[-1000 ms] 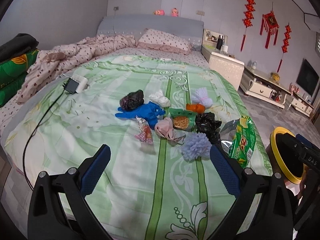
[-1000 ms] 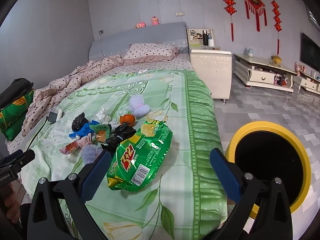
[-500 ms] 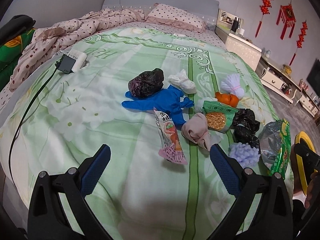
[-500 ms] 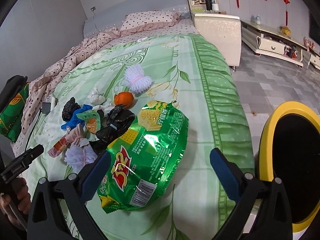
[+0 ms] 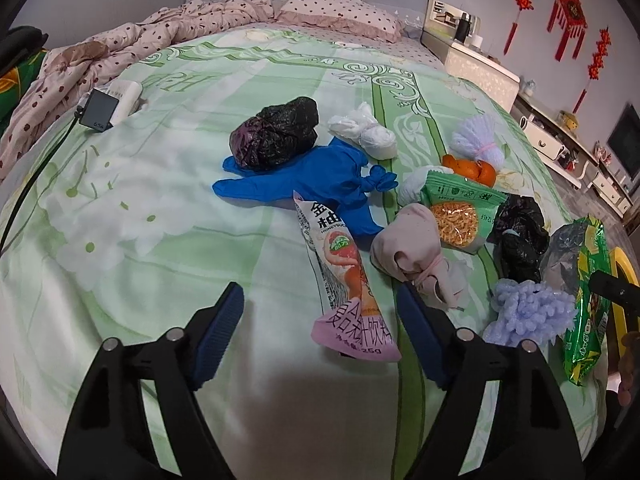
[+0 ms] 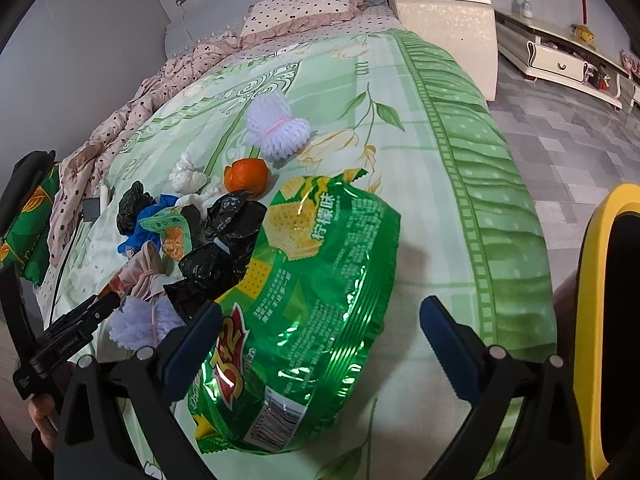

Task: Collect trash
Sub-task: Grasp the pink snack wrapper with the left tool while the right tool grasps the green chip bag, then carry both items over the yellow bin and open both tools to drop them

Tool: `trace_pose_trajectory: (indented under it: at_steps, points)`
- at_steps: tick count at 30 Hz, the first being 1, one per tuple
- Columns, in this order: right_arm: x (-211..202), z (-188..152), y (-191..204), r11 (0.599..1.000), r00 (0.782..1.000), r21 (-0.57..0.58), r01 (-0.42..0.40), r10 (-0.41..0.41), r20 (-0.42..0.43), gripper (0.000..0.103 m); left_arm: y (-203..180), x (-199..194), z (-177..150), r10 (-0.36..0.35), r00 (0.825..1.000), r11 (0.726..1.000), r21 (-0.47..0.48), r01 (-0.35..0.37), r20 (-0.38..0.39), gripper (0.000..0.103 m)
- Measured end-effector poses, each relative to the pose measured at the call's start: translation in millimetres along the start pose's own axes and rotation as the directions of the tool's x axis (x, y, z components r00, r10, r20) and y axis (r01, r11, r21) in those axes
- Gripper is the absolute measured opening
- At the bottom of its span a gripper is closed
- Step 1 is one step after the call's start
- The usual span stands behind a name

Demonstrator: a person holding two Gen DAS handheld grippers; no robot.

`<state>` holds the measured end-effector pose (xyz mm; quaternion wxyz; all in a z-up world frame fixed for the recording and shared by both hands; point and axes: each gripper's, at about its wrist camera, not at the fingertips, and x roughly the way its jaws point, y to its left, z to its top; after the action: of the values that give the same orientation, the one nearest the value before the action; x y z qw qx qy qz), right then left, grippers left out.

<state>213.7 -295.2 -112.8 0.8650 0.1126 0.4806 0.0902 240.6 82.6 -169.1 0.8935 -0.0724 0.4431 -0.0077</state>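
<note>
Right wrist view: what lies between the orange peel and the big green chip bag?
Bare green bedsheet only; in the right wrist view the orange peel sits just apart from the green chip bag.

Open left tongs [image 5: 320, 320] straddle the pink drink sachet [image 5: 347, 280] on the bedspread [image 5: 160, 220].

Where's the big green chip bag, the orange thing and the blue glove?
green chip bag [image 6: 320, 280], right wrist view, middle of bag.
orange thing [image 6: 245, 176], right wrist view, its top.
blue glove [image 5: 320, 172], left wrist view, palm.

Green floral bedspread [image 5: 160, 208], blue glove [image 5: 316, 178], shiny green snack bag [image 6: 316, 300], yellow-rimmed black bin [image 6: 600, 320].
</note>
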Motion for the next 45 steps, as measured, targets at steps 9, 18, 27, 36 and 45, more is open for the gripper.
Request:
trace_pose_trajectory:
  at_steps: [9,18,27,36,45]
  points:
    - [4.8,-0.9,3.4,0.999,0.999,-0.013,-0.040,0.039,-0.022,0.042,-8.7,15.4,-4.1,-0.035,0.999,0.999,0.031,0.035,0.003,0.029]
    - [-16.5,-2.8,12.6,0.995,0.997,-0.066,-0.080,0.081,0.007,0.015,-10.5,-12.8,-5.1,-0.084,0.995,0.996,0.029,0.083,0.054,0.027]
    - [-93.9,-6.4,13.4,0.991,0.986,-0.091,-0.102,0.113,0.125,0.015,-25.9,-83.7,-0.9,-0.105,0.981,0.994,0.057,0.097,0.162,0.027]
    - [-181.8,0.1,-10.0,0.994,0.953,-0.081,-0.074,0.094,0.287,0.015,-75.2,-155.3,14.8,-0.178,0.944,0.981,0.123,0.149,0.278,0.027]
    - [-259.0,12.5,-62.0,0.999,0.894,-0.014,0.029,-0.020,0.447,0.015,-167.5,-198.4,35.6,-0.301,0.897,0.942,0.247,0.227,0.322,0.027]
